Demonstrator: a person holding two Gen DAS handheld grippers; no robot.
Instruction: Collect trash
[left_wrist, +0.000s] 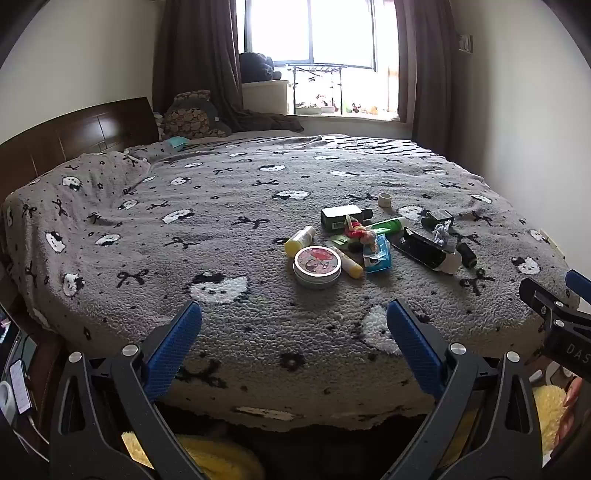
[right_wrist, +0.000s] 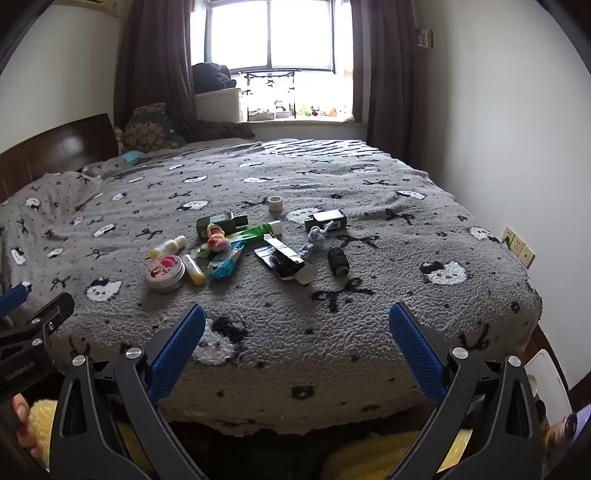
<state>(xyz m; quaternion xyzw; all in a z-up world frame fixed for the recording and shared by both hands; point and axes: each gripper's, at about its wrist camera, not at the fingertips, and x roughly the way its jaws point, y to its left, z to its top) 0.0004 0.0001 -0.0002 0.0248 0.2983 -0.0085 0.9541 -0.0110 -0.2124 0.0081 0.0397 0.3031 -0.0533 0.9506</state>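
Two tongs, the left tongs (left_wrist: 294, 317) and the right tongs (right_wrist: 297, 319), hang spread and empty above the near edge of the bed (left_wrist: 155, 236), so I judge no piece is collected yet. The trash lies in a loose pile mid-bed, around the round tin (left_wrist: 317, 266) and the blue wrapper (left_wrist: 376, 254). The next move needs a reach forward to the nearest piece.

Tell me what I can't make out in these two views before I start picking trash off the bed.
- Printing on the round tin and the black carton: too small, both views.
- Blue wrapper: crumpled, contents unreadable.
- Any trash bin: none in either view; the floor is hidden by the bed edge.
- Right gripper in the left view: cut off by the right edge.
- Left gripper in the right view: cut off at the left edge.
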